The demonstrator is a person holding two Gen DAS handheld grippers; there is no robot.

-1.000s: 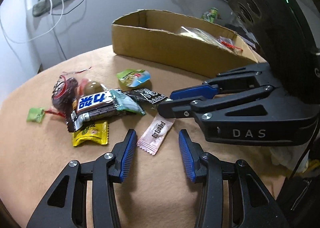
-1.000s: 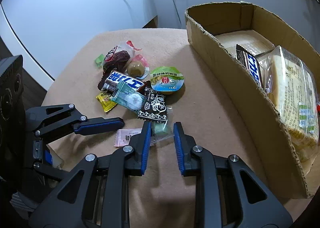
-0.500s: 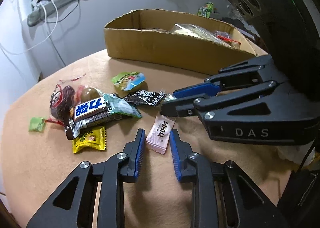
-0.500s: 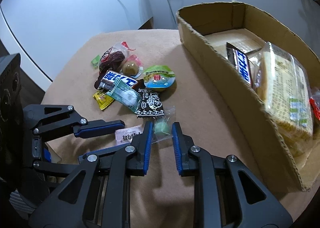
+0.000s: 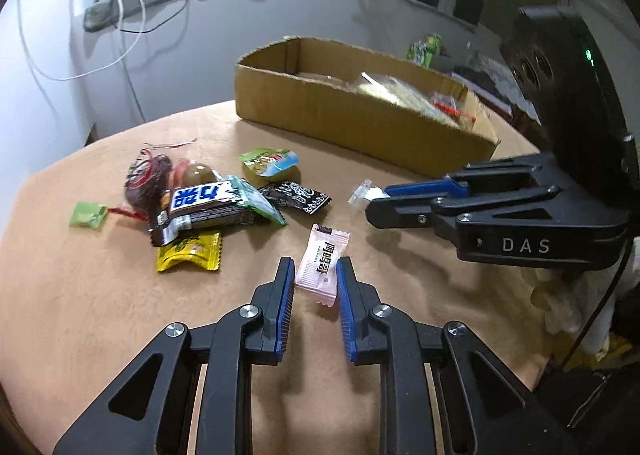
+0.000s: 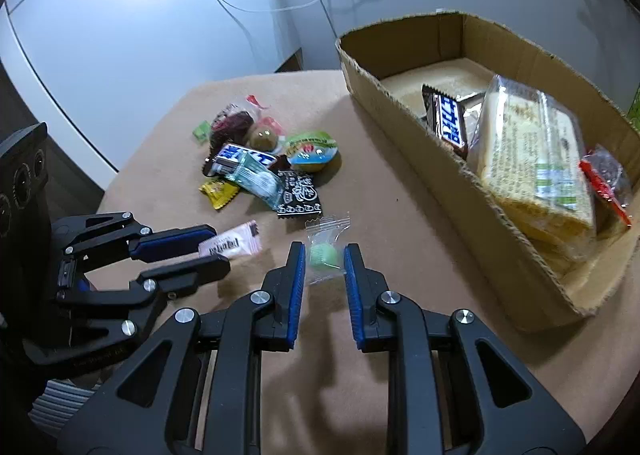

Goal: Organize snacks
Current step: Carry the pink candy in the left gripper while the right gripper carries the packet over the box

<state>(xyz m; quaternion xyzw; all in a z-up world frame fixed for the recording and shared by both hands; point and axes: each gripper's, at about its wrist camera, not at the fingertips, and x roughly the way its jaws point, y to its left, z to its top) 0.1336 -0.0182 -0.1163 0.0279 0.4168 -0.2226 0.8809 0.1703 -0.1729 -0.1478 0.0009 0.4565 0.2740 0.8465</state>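
Observation:
My left gripper (image 5: pixel 316 275) is shut on a pink wrapped candy (image 5: pixel 323 265) and holds it above the tan table; the candy also shows in the right wrist view (image 6: pixel 231 244). My right gripper (image 6: pixel 323 260) is shut on a green candy in a clear wrapper (image 6: pixel 325 253), whose tip shows in the left wrist view (image 5: pixel 362 192). A pile of snacks (image 5: pixel 200 203) lies on the table to the left. The cardboard box (image 6: pixel 404 143) on the right holds a chocolate bar (image 6: pixel 450 123) and a cracker pack (image 6: pixel 532 159).
The pile includes a green jelly cup (image 6: pixel 310 149), a black packet (image 6: pixel 298 191), a yellow candy (image 6: pixel 218 191) and a small green candy (image 5: pixel 88 214). Cables hang on the wall behind. The table edge curves at the left.
Both grippers have risen and pulled back from the table with their candies held. The left one closed on the pink candy from wide open a second ago.

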